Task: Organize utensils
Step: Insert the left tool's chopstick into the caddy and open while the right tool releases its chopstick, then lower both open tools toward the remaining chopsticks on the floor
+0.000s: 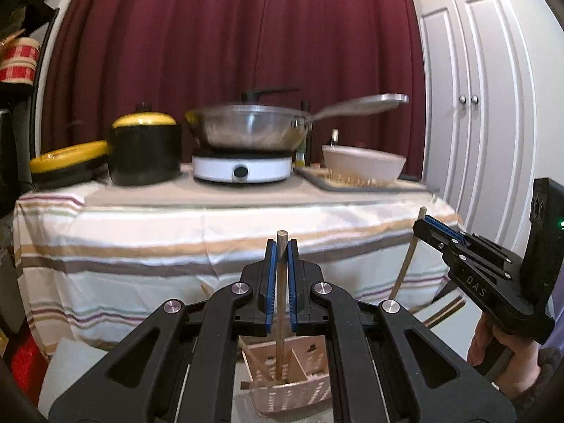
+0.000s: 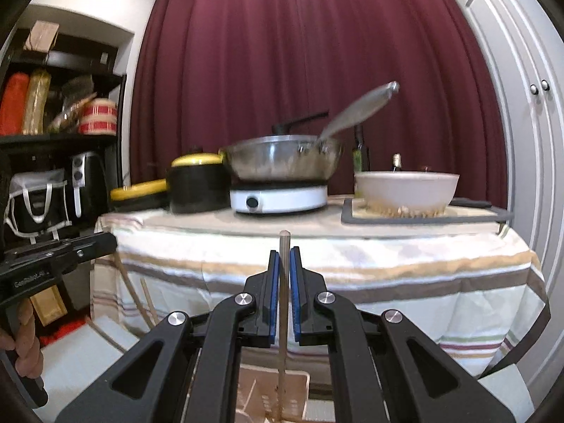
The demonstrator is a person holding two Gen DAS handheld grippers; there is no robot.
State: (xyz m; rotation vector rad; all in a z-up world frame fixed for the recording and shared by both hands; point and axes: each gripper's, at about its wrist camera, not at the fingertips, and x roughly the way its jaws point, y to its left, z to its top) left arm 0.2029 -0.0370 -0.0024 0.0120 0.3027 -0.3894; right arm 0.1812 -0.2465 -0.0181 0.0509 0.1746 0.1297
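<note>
My left gripper (image 1: 281, 246) is shut on an upright wooden chopstick (image 1: 281, 303). The stick's lower end reaches into a pale perforated utensil basket (image 1: 303, 393) below the jaws, where several other sticks stand. My right gripper (image 2: 284, 252) is shut on a second wooden chopstick (image 2: 283, 317), also upright, above the same kind of basket (image 2: 261, 393). In the left wrist view the right gripper (image 1: 428, 227) shows at the right with its chopstick (image 1: 409, 257) slanting down. In the right wrist view the left gripper (image 2: 105, 241) shows at the left edge, held by a hand (image 2: 24, 345).
Ahead stands a table with a striped cloth (image 1: 225, 239). On it are a steel wok (image 1: 246, 130) on a white cooker (image 1: 243, 169), a black pot with a yellow lid (image 1: 144, 151) and a white bowl (image 1: 363, 165) on a tray. White cabinet doors (image 1: 476, 105) are at the right and shelves (image 2: 53, 112) at the left.
</note>
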